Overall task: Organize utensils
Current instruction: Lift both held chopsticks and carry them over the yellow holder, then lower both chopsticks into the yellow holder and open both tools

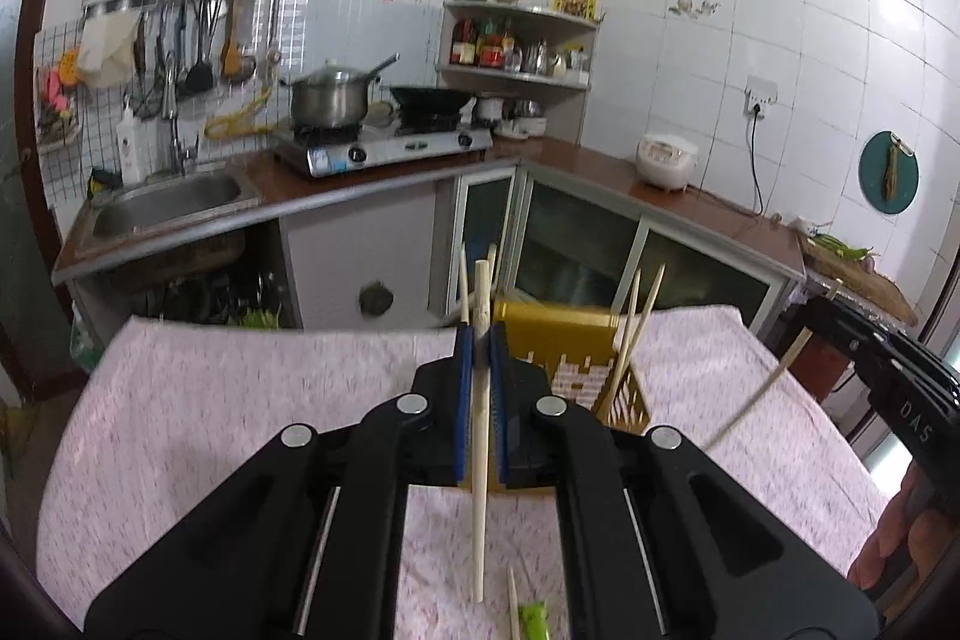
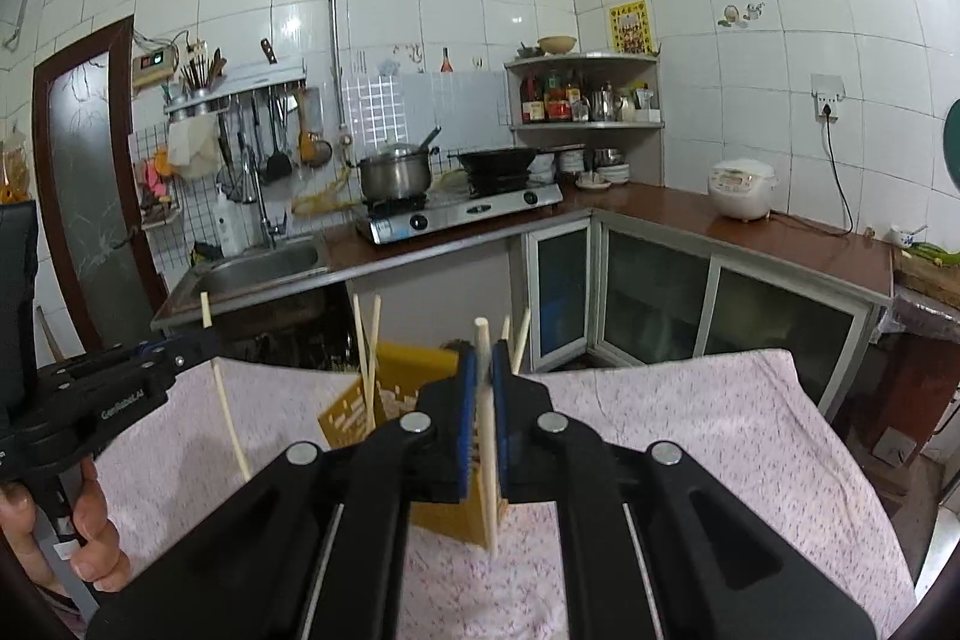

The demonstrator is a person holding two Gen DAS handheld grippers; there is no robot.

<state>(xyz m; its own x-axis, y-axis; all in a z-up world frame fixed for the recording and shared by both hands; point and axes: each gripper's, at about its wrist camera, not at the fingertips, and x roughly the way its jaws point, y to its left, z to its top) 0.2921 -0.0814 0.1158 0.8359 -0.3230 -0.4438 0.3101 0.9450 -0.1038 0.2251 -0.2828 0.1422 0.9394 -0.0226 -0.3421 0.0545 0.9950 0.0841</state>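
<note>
- Left gripper (image 1: 480, 340): fingers clamped on one chopstick (image 1: 479, 436), upright, pinched above its middle; long tail hangs below the fingers.
- Yellow holder (image 1: 576, 370) just beyond and right of the left fingers, several sticks already leaning in it.
- Right gripper (image 2: 485, 370): fingers closed on a second chopstick (image 2: 487, 436), holder right behind it.
- Sticks likely light, stiff, smooth; may pivot in the grip, so hold near mid-length.
- Bench (image 1: 270, 400) edges well apart from both fingers; the two grippers are close, likely collision risk at the holder.

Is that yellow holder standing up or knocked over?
Upright. The yellow holder stands on the pink tablecloth, with chopsticks sticking up out of it.
</note>
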